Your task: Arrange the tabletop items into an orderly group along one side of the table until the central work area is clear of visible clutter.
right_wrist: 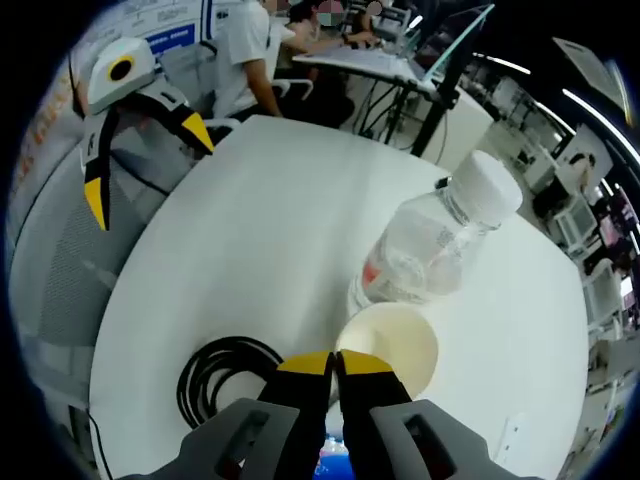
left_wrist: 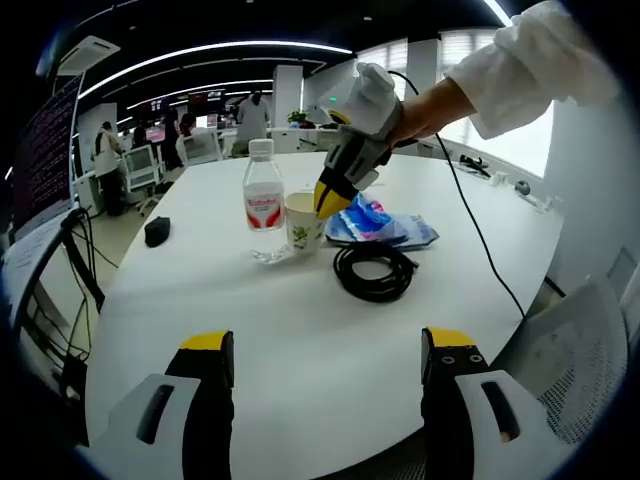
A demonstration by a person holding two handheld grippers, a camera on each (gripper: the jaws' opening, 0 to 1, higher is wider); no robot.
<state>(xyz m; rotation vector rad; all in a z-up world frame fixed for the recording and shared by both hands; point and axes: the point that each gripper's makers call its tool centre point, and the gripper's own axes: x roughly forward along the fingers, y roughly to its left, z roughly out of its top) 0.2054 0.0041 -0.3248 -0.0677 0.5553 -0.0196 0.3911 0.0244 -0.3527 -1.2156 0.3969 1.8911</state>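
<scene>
Near the white table's (left_wrist: 300,340) centre stand a clear water bottle (left_wrist: 263,190) with a red label and a paper cup (left_wrist: 303,222), close together. A black cable coil (left_wrist: 373,270) and a blue-and-white packet (left_wrist: 380,225) lie to their right. My right gripper (left_wrist: 330,203), held by a gloved hand, comes down onto the cup's rim. In the right gripper view its jaws (right_wrist: 335,362) are shut on the rim of the cup (right_wrist: 395,345), with the bottle (right_wrist: 430,250) just beyond and the coil (right_wrist: 225,375) to the left. My left gripper (left_wrist: 328,340) stands open over bare table, well short of the items.
A black mouse (left_wrist: 157,231) lies apart at the table's left. A clear wrapper (left_wrist: 270,255) sits at the bottle's foot. A black cord (left_wrist: 480,240) trails over the table from the right gripper. A mesh chair (left_wrist: 570,370) stands at the near right edge. People sit at desks behind.
</scene>
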